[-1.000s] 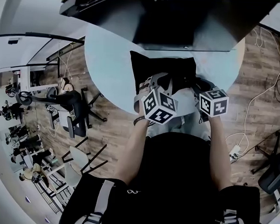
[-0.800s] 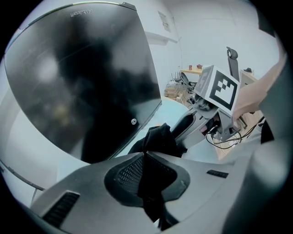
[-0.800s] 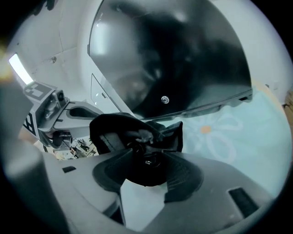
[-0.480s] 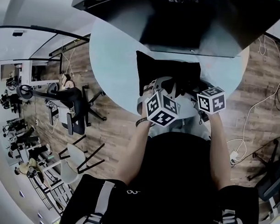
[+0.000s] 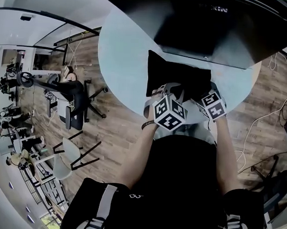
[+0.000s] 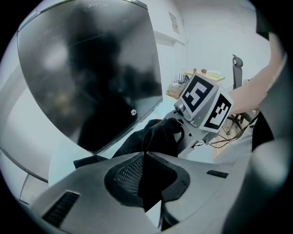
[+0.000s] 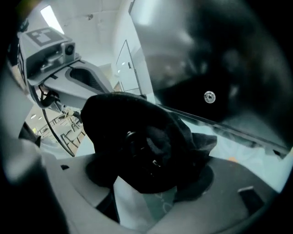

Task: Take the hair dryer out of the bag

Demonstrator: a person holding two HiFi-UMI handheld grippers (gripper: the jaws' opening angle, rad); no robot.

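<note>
A round pale bench carries a black cloth bag, which lies just in front of a large dark monitor standing at the bag's 12 o'clock. Both tongs meet the bag along its near edge.

The left tongs are pressed together on a fold of the bag's black fabric. A dark wedge of cloth runs down between the two grey pads, and the ribbed left pad shows beside it. From the head view these tongs sit at the bag's 6 o'clock, with their marker cube just behind them.

The right tongs are at the bag's 4 o'clock corner, their cube just beside the left one. Their jaws stand apart, with the pale bench showing through the gap. The bag's bunched, gathered mouth fills the space over and between the pads. Whether the pads press on the cloth cannot be told.

The hair dryer is not out on the bench. Inside the bag's mouth, at 12 o'clock from the right tongs, a rounded dark form with small glints shows, but it is too dark to identify.

A bare forearm leads back from the left tongs toward 6 o'clock.
</note>
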